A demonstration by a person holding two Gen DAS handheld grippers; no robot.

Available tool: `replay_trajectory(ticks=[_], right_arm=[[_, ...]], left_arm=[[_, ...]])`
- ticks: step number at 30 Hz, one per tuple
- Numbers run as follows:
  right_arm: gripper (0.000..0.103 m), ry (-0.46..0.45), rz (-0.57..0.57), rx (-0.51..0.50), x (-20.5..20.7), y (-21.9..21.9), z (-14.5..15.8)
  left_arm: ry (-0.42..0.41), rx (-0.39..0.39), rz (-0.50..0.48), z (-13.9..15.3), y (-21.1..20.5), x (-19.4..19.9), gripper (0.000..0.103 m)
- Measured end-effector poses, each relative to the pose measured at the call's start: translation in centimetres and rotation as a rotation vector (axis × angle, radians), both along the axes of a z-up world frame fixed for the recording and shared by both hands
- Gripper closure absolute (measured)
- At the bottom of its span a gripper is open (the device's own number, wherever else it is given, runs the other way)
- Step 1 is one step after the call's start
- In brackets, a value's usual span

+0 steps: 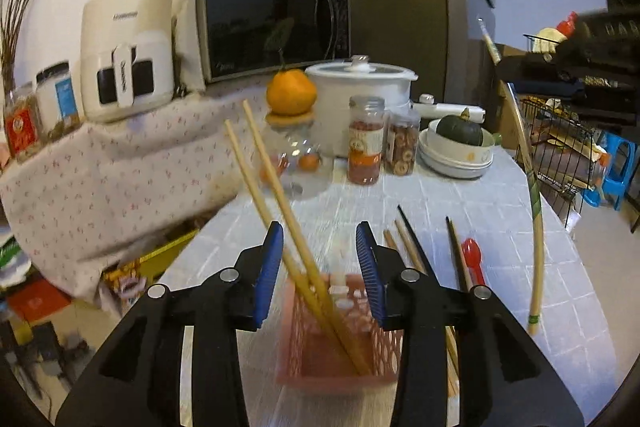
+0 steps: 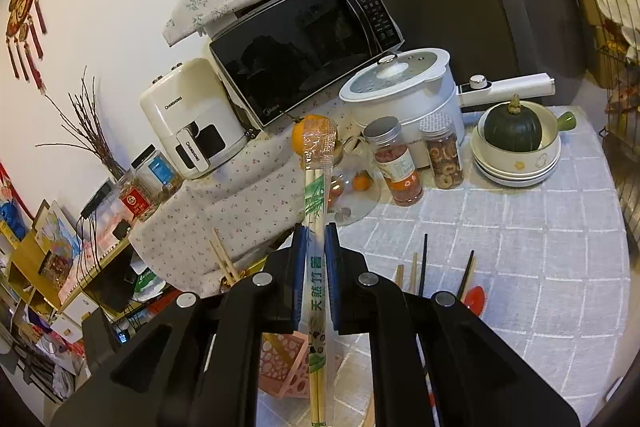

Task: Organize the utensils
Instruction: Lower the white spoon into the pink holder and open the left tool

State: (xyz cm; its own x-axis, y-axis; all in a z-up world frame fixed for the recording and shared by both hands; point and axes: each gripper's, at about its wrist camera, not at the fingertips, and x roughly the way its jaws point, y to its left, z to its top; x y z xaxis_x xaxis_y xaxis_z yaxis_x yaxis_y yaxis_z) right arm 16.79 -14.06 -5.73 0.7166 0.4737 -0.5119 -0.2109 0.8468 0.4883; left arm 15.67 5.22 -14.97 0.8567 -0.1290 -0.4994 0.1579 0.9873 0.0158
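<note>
Each camera rides on its own tool and looks forward and downward along that tool's two black fingers. The left view sits close above the pink perforated plastic basket [image 1: 340, 339] between the left tool [image 1: 320, 271] fingers, facing across the grey checked bench [image 1: 500, 227] toward the black-fronted microwave [image 1: 272, 23]. The right view looks from higher over the right tool [image 2: 314, 279], facing the same way, the basket [image 2: 280, 363] low beneath it. Both views share the microwave [image 2: 304, 47], the white lidded cooker [image 1: 360, 83] [image 2: 400, 87] and the bench [image 2: 520, 247].

Left tool [image 1: 320, 255] jaws apart, right tool [image 2: 314, 247] clamped shut, both angled downward
</note>
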Motion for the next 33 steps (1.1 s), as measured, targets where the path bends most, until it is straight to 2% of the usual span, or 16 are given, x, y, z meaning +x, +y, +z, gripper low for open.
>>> replay_trajectory(ticks=[3, 9, 12, 14, 16, 19, 21, 23, 26, 33], right_arm=[[0.093, 0.001, -0.002, -0.002, 0.1, 0.2, -0.3], [0.093, 0.022, -0.006, -0.016, 0.2, 0.4, -0.9], [0.093, 0.034, -0.019, -0.020, 0.3, -0.1, -1.2], [0.093, 0.046, -0.034, -0.017, 0.6, -0.7, -1.4], [0.093, 0.062, -0.048, -0.007, 0.9, -1.4, -1.6], [0.093, 0.078, -0.064, 0.008, 1.1, -2.3, -2.0], [0.093, 0.085, -0.068, 0.010, 1.2, -2.7, -2.2], [0.093, 0.084, -0.066, 0.014, 1.3, -3.0, -2.2], [0.093, 0.090, -0.070, 0.025, 1.4, -3.4, -2.4], [0.093, 0.091, -0.062, 0.031, 1.5, -3.3, -2.6]], left_arm=[[0.057, -0.033, 0.001, 0.9, 0.8, 0.0, 0.066], [0.140, -0.189, 0.025, 2.9, 3.4, 1.0, 0.068], [0.180, -0.226, 0.000, 3.9, 3.3, 1.4, 0.068], [0.195, -0.205, -0.038, 4.5, 2.4, 1.6, 0.068], [0.227, -0.143, -0.076, 4.7, 0.6, 1.8, 0.068], [0.285, -0.087, -0.126, 4.1, -1.5, 2.0, 0.068], [0.319, -0.043, -0.124, 3.4, -2.4, 2.2, 0.068], [0.382, -0.032, -0.102, 2.5, -2.6, 2.5, 0.068], [0.434, -0.049, -0.078, 1.5, -2.3, 2.6, 0.067], [0.438, 0.004, -0.066, 0.4, -3.0, 3.0, 0.067]])
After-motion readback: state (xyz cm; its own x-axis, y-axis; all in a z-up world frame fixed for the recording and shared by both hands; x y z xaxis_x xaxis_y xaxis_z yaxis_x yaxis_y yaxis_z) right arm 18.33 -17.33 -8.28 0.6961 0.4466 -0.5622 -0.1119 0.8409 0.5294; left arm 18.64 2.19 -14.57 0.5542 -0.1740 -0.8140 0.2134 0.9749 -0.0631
